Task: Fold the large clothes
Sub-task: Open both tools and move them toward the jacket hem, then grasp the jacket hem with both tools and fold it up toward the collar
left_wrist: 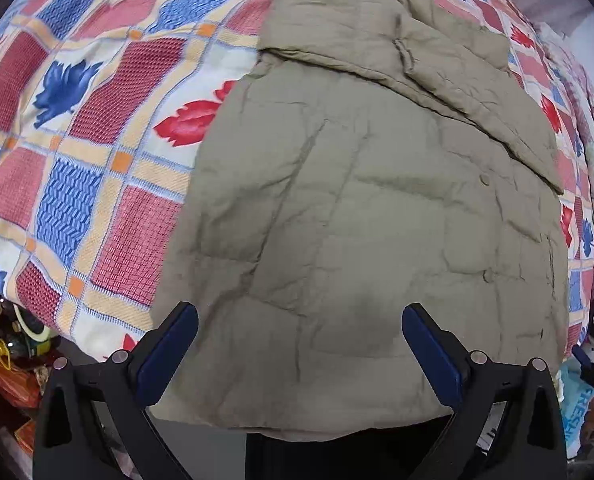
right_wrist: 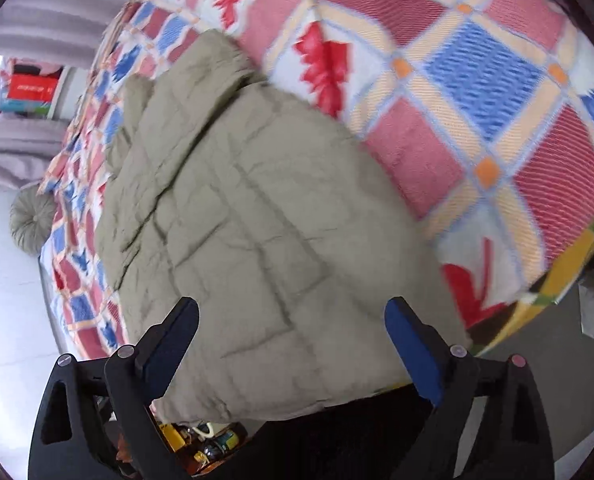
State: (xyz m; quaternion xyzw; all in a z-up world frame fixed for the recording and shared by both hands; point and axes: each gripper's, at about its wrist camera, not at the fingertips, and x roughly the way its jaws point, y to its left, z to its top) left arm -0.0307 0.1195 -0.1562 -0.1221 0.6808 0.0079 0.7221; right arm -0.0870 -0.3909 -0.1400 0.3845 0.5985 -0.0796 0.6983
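Observation:
A large olive-khaki quilted jacket (left_wrist: 377, 208) lies spread on a bed with a red, blue and cream patterned cover (left_wrist: 97, 120). A sleeve is folded across its upper part. Its near hem hangs over the bed edge. My left gripper (left_wrist: 299, 316) is open and empty, its blue-padded jaws wide apart above the hem. In the right wrist view the same jacket (right_wrist: 257, 232) fills the middle. My right gripper (right_wrist: 291, 312) is open and empty, jaws spread over the jacket's near edge. That view is slightly blurred.
The patterned cover (right_wrist: 477, 100) spreads right of the jacket. Cluttered items (left_wrist: 9, 344) lie on the floor left of the bed. A round grey cushion (right_wrist: 31, 220) sits by the bed's far side. A shelf with a red box (right_wrist: 29, 88) stands behind.

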